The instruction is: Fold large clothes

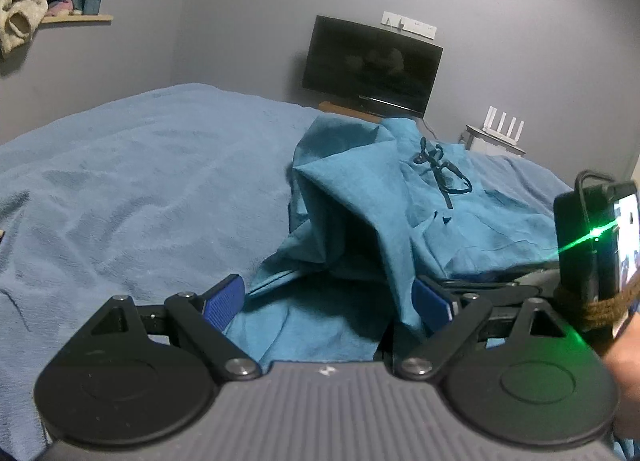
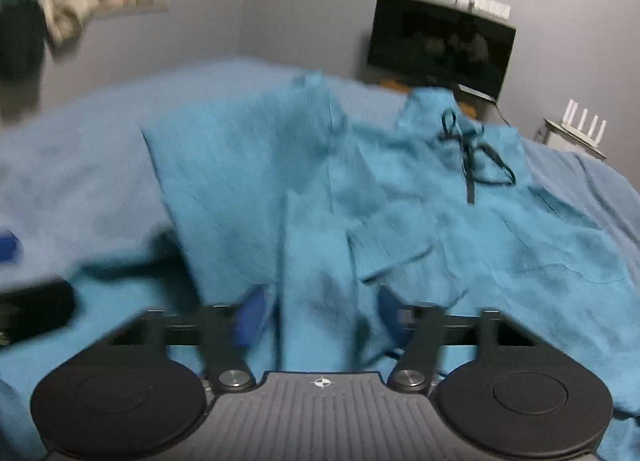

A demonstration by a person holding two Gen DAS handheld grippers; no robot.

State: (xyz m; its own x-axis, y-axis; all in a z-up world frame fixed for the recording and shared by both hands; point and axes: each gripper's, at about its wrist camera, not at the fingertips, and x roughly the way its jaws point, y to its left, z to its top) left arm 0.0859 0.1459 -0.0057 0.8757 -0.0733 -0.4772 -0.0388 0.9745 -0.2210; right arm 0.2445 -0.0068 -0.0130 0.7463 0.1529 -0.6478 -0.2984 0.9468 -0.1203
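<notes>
grey walls and a dark tv (image 1: 372,67) back the blue bed (image 1: 140,181), where a teal garment (image 1: 360,213) lies rumpled, drawstring up. left gripper (image 1: 328,303) gapes wide over its hem, gripping nothing. right gripper (image 2: 320,315) is blurred, cloth bunched between its fingers; whether they pinch it, i cannot tell.

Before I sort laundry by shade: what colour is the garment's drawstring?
Dark, near black drawstring; left wrist view shows it best.

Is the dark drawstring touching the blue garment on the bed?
Touching. The left wrist view shows the drawstring lying flat on the garment, no gap.
</notes>
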